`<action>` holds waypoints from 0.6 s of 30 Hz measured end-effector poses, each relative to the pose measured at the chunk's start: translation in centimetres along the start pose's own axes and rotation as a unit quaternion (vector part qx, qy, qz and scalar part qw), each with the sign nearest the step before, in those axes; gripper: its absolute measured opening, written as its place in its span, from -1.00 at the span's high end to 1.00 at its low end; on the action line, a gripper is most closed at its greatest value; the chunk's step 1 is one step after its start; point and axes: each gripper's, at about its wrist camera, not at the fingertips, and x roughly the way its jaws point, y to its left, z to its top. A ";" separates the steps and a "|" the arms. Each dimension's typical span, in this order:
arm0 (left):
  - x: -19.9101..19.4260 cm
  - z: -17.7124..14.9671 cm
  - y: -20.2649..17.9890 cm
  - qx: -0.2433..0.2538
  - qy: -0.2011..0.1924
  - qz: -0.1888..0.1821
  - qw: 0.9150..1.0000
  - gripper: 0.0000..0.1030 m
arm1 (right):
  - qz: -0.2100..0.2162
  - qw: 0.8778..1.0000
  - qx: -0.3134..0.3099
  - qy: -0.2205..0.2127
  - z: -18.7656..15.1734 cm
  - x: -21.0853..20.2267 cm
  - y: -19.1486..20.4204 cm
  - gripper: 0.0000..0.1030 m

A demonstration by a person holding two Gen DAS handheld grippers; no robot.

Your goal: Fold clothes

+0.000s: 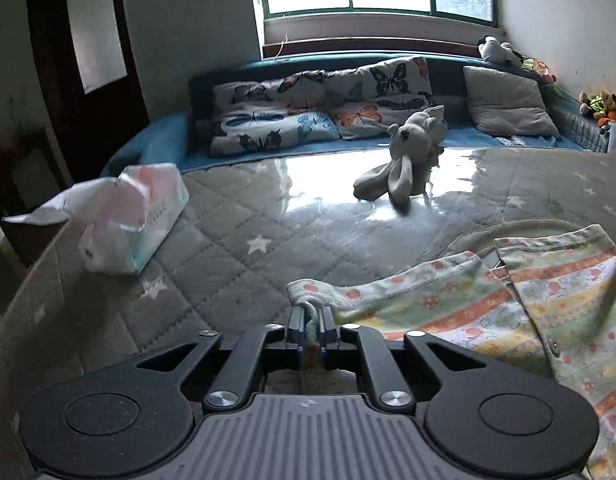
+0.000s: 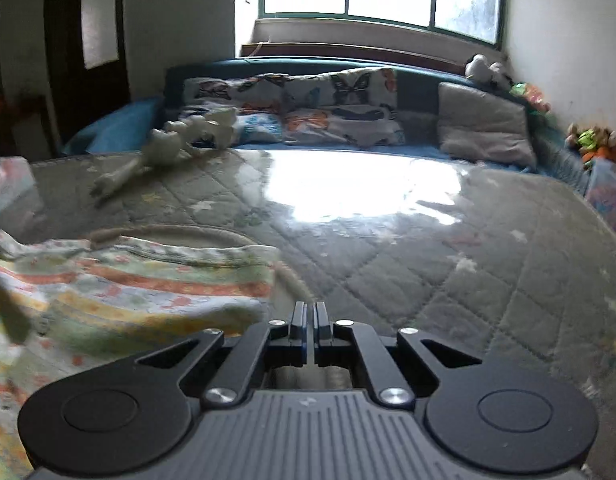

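A small patterned baby garment [image 1: 507,304], with orange, yellow and green stripes, lies on a quilted grey table cover under clear plastic [image 1: 244,232]. My left gripper [image 1: 311,312] is shut on the end of one of its sleeves at the garment's left edge. In the right wrist view the garment [image 2: 140,284] lies to the left. My right gripper [image 2: 309,308] is shut and empty, just off the garment's right edge, over the bare cover [image 2: 447,280].
A tissue pack [image 1: 128,220] sits at the table's left edge. A grey plush rabbit [image 1: 407,156] lies at the far side, also in the right wrist view [image 2: 164,152]. Behind is a blue sofa with butterfly pillows [image 1: 315,108] and a grey cushion [image 1: 507,100].
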 end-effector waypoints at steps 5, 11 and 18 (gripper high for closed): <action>-3.3 -0.9 -0.1 -0.001 -0.017 -0.025 1.000 0.68 | 0.046 0.999 -0.023 -0.001 -0.8 -2.6 1.0 0.83; -7.9 -4.4 -1.2 0.036 -0.030 -0.071 0.996 0.67 | 0.093 0.993 -0.070 0.017 -3.3 -4.8 3.9 0.66; -10.1 -8.6 -0.8 0.058 -0.019 -0.083 0.995 0.69 | 0.096 0.991 -0.088 0.037 -5.5 -5.8 4.9 0.65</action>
